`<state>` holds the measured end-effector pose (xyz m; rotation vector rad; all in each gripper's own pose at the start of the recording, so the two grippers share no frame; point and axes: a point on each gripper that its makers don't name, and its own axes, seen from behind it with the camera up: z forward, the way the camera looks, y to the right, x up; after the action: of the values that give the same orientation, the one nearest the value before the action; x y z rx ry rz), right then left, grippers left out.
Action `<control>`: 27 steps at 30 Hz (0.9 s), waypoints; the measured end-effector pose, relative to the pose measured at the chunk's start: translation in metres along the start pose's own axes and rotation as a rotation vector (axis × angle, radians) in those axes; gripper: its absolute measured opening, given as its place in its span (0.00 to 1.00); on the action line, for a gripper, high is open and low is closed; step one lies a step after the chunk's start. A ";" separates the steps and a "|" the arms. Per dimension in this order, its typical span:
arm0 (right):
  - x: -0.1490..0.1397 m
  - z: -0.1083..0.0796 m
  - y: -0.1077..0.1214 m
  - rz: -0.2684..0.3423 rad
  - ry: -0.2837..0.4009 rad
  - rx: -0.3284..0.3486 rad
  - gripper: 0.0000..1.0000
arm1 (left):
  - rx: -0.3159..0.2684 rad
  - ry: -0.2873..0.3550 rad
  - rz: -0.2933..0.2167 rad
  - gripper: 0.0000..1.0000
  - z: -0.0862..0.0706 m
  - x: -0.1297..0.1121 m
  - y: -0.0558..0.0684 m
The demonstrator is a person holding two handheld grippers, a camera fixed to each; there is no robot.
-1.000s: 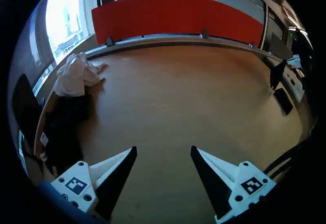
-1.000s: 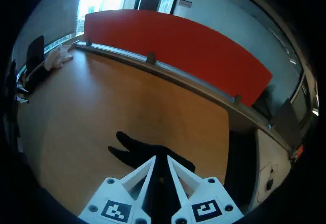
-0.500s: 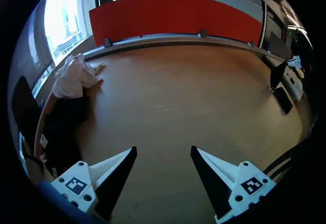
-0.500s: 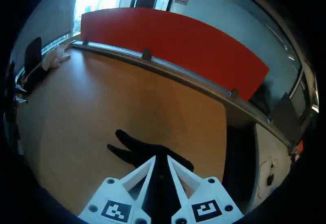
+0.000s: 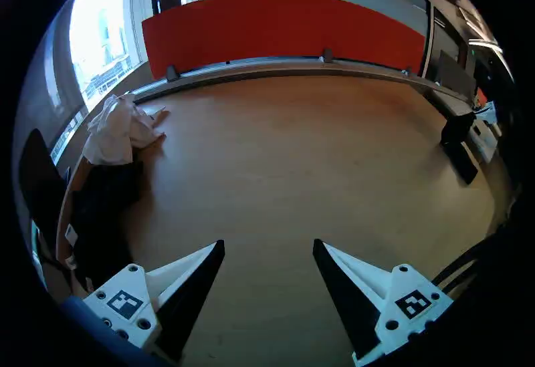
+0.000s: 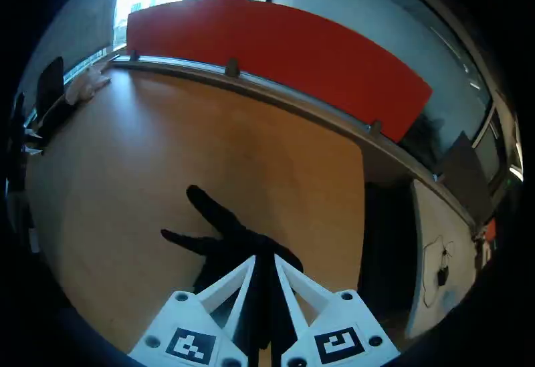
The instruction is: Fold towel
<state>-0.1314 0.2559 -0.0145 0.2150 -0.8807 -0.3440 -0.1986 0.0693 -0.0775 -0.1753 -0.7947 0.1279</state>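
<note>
A black towel (image 6: 221, 230) lies crumpled on a pale wooden table (image 6: 167, 146), well in front of the long red partition (image 6: 281, 46) that runs along the table's far edge. The cloth is matte and limp. Two narrow, pointed corners splay out toward the partition, and its bulk bunches up at the right gripper (image 6: 264, 258). That gripper's white plastic fingers are drawn close together, with the dark fabric filling the slim gap between them. The right gripper view looks down on this pinch from the side away from the partition.

In the left gripper view, the left gripper (image 5: 267, 242) is spread wide above bare wood, facing the red partition (image 5: 287, 29), with nothing between its fingers. Each finger is a white wedge with a black inner face, studded with round holes and bearing a square black-and-white marker (image 5: 125, 302).

The table (image 5: 301, 140) has a smooth, lightly glossy surface in a warm honey tone. A grey metal rail (image 5: 267, 67) with small upright brackets runs along the foot of the partition. The partition itself is a flat, even panel. Near its left end a rumpled white cloth (image 5: 119, 130) sits heaped at the table's edge, soft and deeply creased. It also appears small in the right gripper view (image 6: 83, 85), beside the same end of the partition.
</note>
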 end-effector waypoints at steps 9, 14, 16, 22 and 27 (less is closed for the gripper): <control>-0.028 -0.005 0.007 -0.011 -0.043 -0.010 0.05 | 0.002 -0.008 0.006 0.98 -0.002 -0.005 -0.001; -0.037 -0.007 0.007 -0.024 -0.065 -0.013 0.05 | 0.003 -0.008 0.006 0.98 -0.003 -0.006 -0.003; -0.044 -0.007 0.007 -0.023 -0.076 -0.015 0.05 | 0.003 -0.007 0.006 0.98 -0.003 -0.006 -0.003; -0.072 -0.008 0.007 0.004 -0.117 -0.023 0.05 | 0.007 -0.007 0.007 0.99 -0.005 -0.006 -0.005; -0.099 -0.006 0.007 0.045 -0.154 -0.039 0.05 | 0.010 -0.009 0.009 0.98 -0.006 -0.007 -0.005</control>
<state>-0.1829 0.2997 -0.0869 0.1338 -1.0285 -0.3390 -0.1993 0.0622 -0.0856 -0.1689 -0.8027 0.1408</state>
